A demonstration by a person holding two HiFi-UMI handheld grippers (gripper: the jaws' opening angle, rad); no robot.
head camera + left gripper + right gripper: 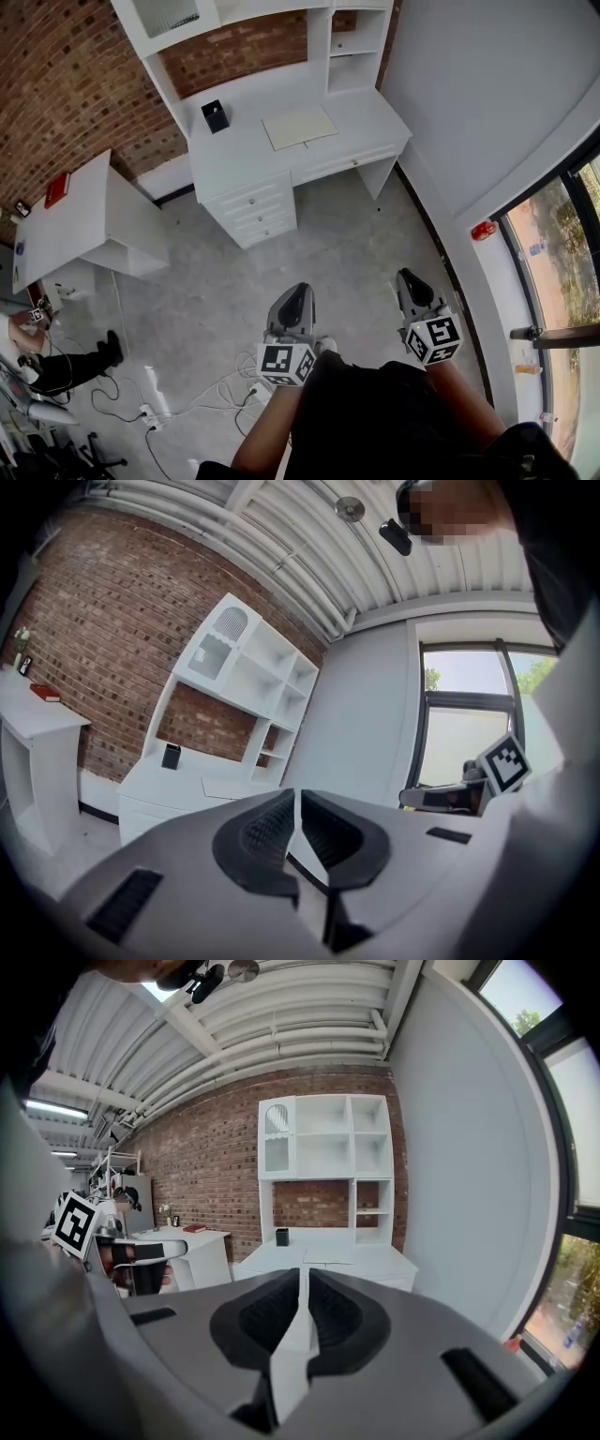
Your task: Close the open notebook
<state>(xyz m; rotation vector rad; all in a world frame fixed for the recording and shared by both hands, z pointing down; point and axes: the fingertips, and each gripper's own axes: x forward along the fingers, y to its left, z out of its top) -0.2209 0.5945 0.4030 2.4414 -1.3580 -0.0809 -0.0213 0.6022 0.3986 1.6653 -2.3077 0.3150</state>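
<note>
White desk [234, 155]: one notebook [300, 127] (open) | left hand-held gripper [297, 291], right hand-held gripper [409, 276]: both pressed together

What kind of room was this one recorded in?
Probably a loft-style office or workroom: a white desk with shelves against a brick wall, a notebook lying on it, and cables trailing over the grey floor.

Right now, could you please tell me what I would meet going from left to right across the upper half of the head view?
red book on the side table → black container → notebook → small red object at the foot of the right-hand wall
</note>
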